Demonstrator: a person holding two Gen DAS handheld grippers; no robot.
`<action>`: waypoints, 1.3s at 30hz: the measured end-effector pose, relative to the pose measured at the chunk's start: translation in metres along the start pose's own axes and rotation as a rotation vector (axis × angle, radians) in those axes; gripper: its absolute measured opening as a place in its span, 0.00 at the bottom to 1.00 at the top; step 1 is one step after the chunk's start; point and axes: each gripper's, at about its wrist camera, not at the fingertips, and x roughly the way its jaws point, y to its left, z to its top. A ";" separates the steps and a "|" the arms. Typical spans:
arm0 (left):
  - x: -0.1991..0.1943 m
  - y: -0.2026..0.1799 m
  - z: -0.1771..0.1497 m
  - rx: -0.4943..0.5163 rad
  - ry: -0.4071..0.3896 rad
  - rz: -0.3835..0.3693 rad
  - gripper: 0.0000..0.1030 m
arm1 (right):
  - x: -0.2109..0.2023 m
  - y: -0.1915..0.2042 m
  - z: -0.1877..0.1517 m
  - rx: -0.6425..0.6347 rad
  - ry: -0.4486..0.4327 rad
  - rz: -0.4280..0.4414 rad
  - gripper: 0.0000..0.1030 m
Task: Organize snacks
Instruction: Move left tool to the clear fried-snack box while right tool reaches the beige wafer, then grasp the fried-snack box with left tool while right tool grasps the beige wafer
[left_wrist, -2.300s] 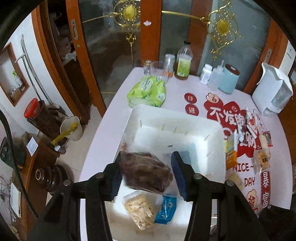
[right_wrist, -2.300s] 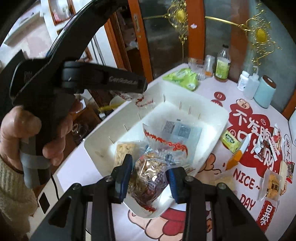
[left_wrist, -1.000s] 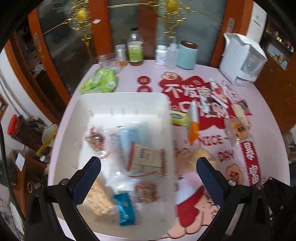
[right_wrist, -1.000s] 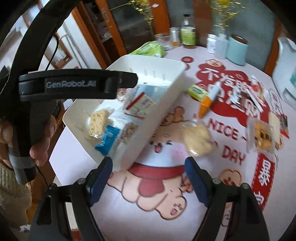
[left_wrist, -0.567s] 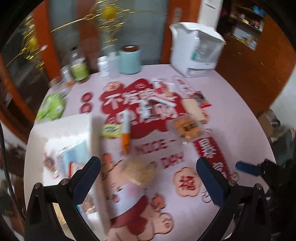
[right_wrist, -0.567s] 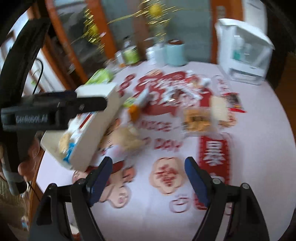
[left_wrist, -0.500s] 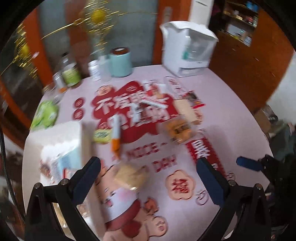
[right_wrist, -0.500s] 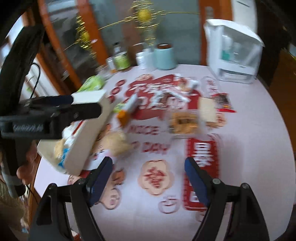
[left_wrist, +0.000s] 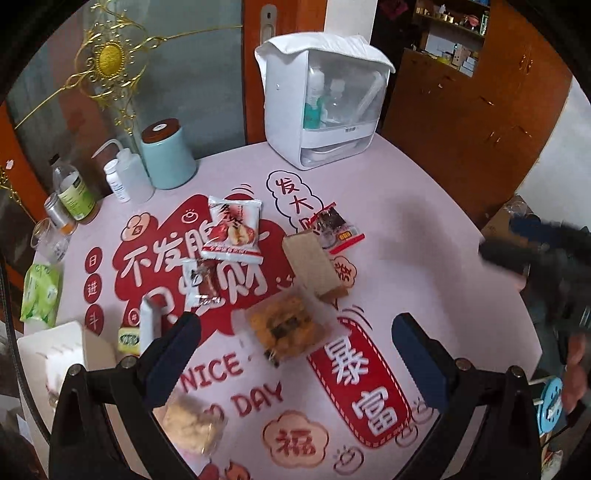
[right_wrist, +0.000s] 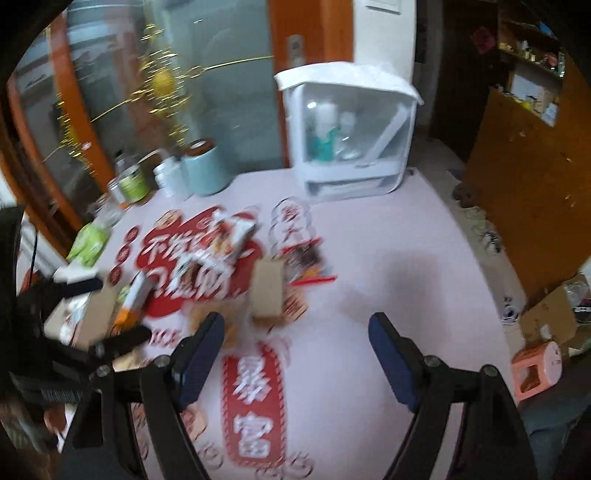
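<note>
My left gripper (left_wrist: 295, 336) is open and empty above a clear pack of orange biscuits (left_wrist: 284, 328). Beyond it on the round table lie a tan wafer block (left_wrist: 312, 264), a red-and-white snack pack (left_wrist: 233, 229), a dark snack pack (left_wrist: 334, 227), a small dark-red pack (left_wrist: 205, 278) and a pale round snack (left_wrist: 190, 424). The white bin (left_wrist: 66, 350) shows at the left edge. My right gripper (right_wrist: 295, 332) is open and empty over the table, with the wafer block (right_wrist: 267, 290) just ahead; this view is blurred.
A white appliance (left_wrist: 321, 99) stands at the table's far side. A teal canister (left_wrist: 168, 155), bottles (left_wrist: 74, 188) and a green pack (left_wrist: 38, 293) line the far left. The other handheld gripper (right_wrist: 55, 332) shows at left. Wooden cabinets (left_wrist: 480, 110) stand to the right.
Both grippers released their snack bags into the white bin, opened wide, and swung right from the bin toward the loose snacks in the middle of the table.
</note>
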 end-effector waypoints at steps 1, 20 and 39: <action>0.006 0.000 0.000 -0.004 0.006 -0.004 1.00 | 0.007 -0.001 0.007 -0.001 -0.004 -0.002 0.78; 0.136 0.017 -0.039 -0.154 0.170 0.006 1.00 | 0.203 0.044 -0.012 0.027 0.288 0.164 0.78; 0.181 0.014 -0.034 -0.208 0.193 0.114 1.00 | 0.281 0.065 -0.008 -0.065 0.369 -0.016 0.66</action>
